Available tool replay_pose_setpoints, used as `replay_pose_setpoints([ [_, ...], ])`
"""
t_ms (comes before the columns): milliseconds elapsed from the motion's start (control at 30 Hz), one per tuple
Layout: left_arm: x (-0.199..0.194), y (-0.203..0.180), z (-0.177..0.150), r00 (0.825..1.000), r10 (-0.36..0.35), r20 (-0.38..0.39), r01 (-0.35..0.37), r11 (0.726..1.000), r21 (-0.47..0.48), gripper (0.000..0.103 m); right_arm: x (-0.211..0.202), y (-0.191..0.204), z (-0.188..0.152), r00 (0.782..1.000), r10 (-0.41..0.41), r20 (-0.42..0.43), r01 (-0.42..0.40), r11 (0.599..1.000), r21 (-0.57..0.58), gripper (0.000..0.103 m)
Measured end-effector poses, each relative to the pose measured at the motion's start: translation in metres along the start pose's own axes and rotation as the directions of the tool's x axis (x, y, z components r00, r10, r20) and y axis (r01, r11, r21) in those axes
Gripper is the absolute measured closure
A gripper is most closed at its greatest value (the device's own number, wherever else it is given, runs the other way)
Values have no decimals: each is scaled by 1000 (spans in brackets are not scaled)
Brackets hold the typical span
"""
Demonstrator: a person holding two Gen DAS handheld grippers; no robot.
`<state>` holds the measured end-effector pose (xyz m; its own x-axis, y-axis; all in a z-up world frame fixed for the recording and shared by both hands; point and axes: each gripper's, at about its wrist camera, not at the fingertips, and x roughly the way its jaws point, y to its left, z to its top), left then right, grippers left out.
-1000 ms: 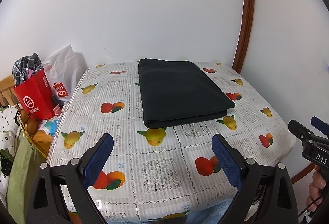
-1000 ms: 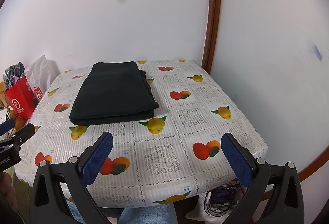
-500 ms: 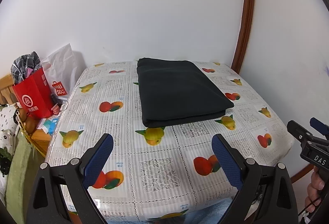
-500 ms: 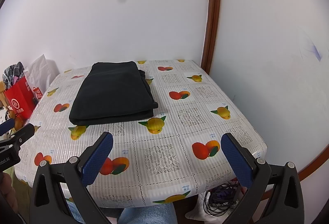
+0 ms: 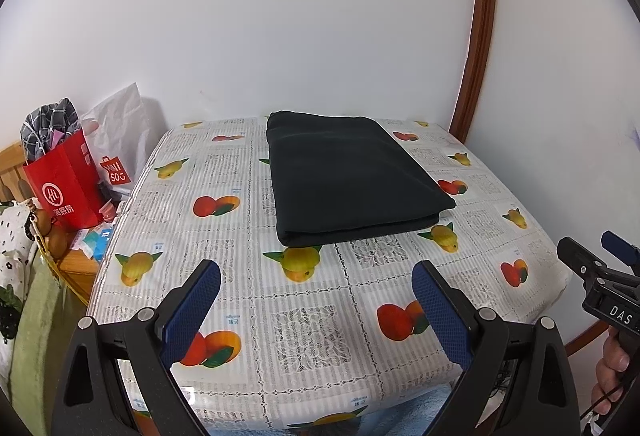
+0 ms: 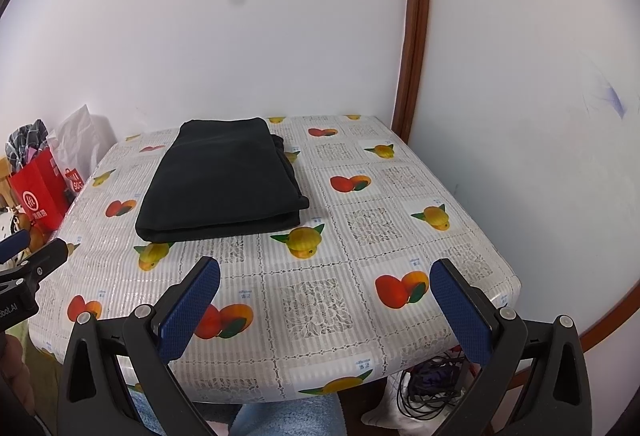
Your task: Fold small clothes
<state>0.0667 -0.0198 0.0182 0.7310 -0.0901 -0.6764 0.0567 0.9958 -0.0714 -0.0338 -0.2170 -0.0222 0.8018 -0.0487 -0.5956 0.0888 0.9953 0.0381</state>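
Left wrist view: red bag (image 5: pixel 66 183) at 9 o'clock off the table (image 5: pixel 312 300) edge, white bag (image 5: pixel 120 139) behind it. Left gripper (image 5: pixel 316 310) jaws wide apart, holding nothing; folded dark garment (image 5: pixel 352 175) lies at 12 o'clock, well beyond the fingertips, flat on the fruit-print cloth. Right gripper (image 6: pixel 326 310) jaws also apart, empty; garment (image 6: pixel 224 175) at 11 o'clock. Nothing lies between jaws and garment.

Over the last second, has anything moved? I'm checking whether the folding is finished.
Almost nothing. Both views drifted slightly, as if the hands eased back. The left claw and right claw stay open and empty; the folded dark garment lies unmoved on the fruit-print tablecloth.
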Motion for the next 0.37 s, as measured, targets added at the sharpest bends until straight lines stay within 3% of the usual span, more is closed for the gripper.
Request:
replay_pose_setpoints([
  [367,0,2,0,1000,4,0,-4,1000,0,6,-1,1,-1,1000,1,7,-1,1000,2,0],
])
